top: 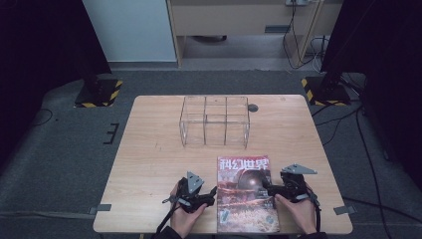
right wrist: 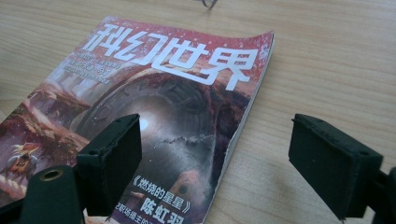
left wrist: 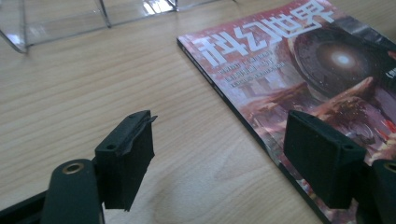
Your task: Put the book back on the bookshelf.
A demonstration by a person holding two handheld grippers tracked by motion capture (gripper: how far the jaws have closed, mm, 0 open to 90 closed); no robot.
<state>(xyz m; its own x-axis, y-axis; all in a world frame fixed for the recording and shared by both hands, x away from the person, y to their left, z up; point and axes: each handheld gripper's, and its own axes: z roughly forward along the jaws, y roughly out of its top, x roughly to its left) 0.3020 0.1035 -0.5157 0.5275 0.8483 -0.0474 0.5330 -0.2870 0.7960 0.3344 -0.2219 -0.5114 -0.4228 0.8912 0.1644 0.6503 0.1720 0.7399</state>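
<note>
A magazine with a red cover and large white characters lies flat near the table's front edge. In the left gripper view its spine edge runs between my jaws. My left gripper is open at the magazine's left side, with one pad over bare wood and the other over the cover. My right gripper is open at the magazine's right side. There one jaw hangs over the cover and the other over wood. Neither gripper's pads press on anything.
A clear plastic box with several compartments stands at the back middle of the wooden table. A small dark round spot lies right of the box. Black stands with striped bases flank the table on the grey floor.
</note>
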